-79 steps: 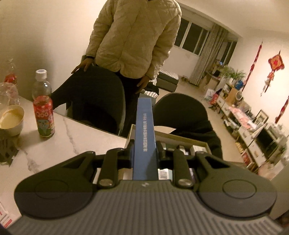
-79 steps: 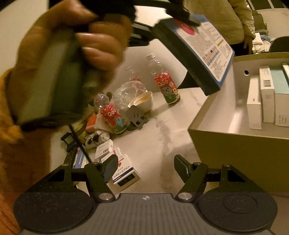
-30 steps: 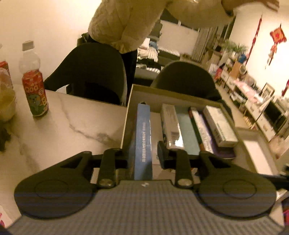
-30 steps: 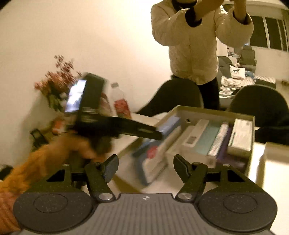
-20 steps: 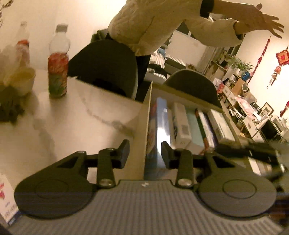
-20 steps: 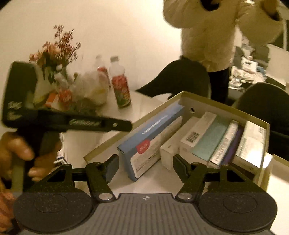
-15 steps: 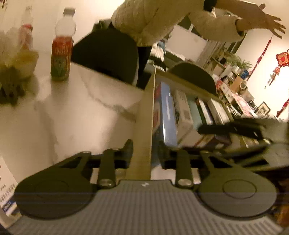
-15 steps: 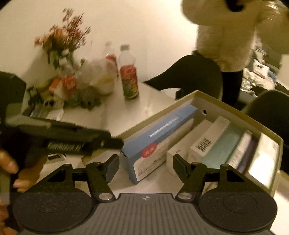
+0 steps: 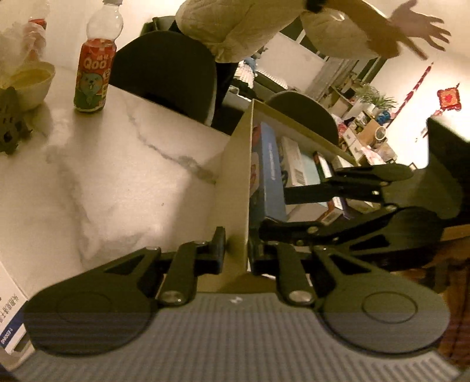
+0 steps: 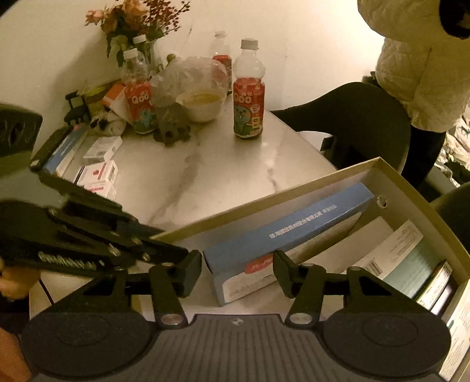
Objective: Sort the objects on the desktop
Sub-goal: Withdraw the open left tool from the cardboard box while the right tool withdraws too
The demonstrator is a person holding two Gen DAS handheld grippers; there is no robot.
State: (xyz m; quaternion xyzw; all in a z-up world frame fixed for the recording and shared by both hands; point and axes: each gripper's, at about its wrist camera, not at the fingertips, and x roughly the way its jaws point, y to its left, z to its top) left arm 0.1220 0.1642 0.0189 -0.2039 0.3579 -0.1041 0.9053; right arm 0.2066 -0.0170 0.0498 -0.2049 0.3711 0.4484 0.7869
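White marble tabletop carries a shallow cardboard box at its near corner, with a bystander in a pale quilted jacket behind dark chairs. Both grippers tilt downward toward the box's near-left corner. From the left wrist view the left gripper straddles the box's left wall, its jaws pinched shut on that thin cardboard, one finger outside and one inside. That view also shows the right gripper reaching across from the right, over the packed cartons. Only the right wrist view shows the clutter at the table's far end: drink bottles, a bowl, flowers and small medicine boxes not yet sorted (a hand is partly visible at the left edge, on the left gripper's handle). The right gripper's jaws are about half open and closing around the near end of the long blue box, which lies inside the cardboard box along its left wall; the pads do not yet press it.
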